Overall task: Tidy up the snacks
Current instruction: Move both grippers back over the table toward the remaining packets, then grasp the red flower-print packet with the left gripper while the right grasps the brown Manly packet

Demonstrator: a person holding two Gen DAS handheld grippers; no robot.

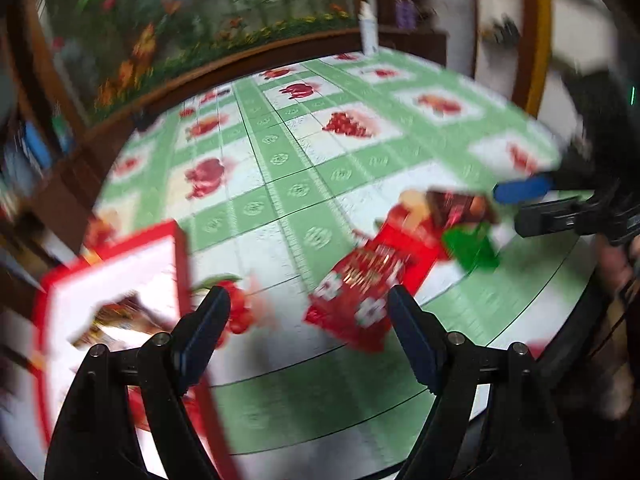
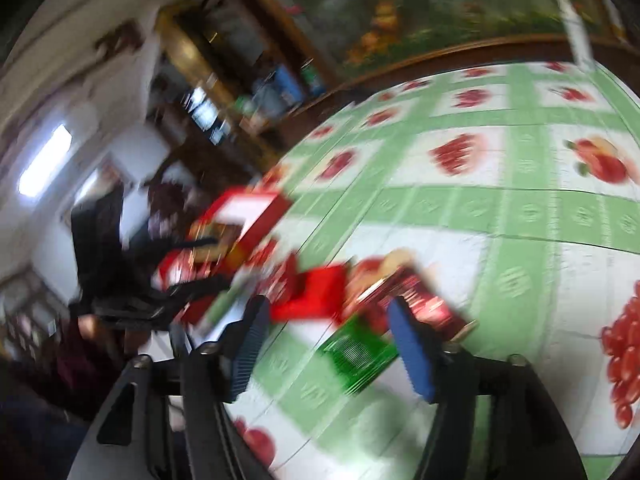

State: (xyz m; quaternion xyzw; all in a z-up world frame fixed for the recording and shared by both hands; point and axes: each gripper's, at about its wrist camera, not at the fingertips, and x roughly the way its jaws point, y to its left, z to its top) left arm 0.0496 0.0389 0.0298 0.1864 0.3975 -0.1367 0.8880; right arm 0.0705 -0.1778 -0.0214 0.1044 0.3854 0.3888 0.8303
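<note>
Left wrist view: left gripper [image 1: 308, 312] low over the tablecloth [image 1: 288, 168], jaws spread, nothing between them. Red snack packet [image 1: 360, 300] lies just ahead, right of centre; red-rimmed box [image 1: 116, 296] stands at left, beside the left finger. Beyond, green packet [image 1: 474, 246] and brown packet [image 1: 460, 208]. Right wrist view: right gripper [image 2: 326, 328], jaws spread, above green packet [image 2: 356, 354]. Heavy motion blur throughout.
</note>
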